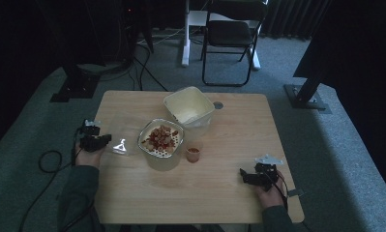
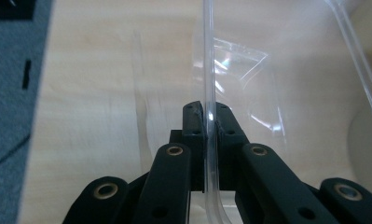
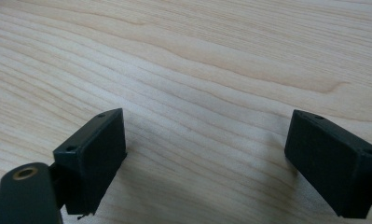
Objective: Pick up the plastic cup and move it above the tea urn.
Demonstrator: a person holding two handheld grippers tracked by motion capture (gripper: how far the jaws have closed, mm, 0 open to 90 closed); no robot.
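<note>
- Gripping is seen at the left tongs (image 2: 210,122): the jaws are closed on the rim of a clear plastic lid (image 2: 230,74), the edge pinched between the pads.
- The clamped rim is seen running straight away from the left tongs along their own axis, so the lid's pinched edge is in line with the tongs; the rest of the sheet spreads to the right of the jaws in the left gripper view.
- In the high view the lid (image 1: 119,145) is found at the left side of the bench (image 1: 229,193), just beside the left tongs (image 1: 103,140) and between them and the bowl of food (image 1: 161,138).
- The bowl is judged the likely target: it lies to the right of the lid, near it, with a small red cup (image 1: 193,153) just beside it and an empty tub (image 1: 189,106) behind.
- The right tongs (image 3: 204,158) are held wide apart with nothing between them, over bare wood; in the high view the right tongs (image 1: 244,175) are placed near the bench's front right edge, well apart from the lid.
- The left hand is therefore the nearer one by far; a carry to the right toward the bowl is what the coming move is judged to call for.
- Risk noted: thin rim, a slip or flex is possible.
</note>
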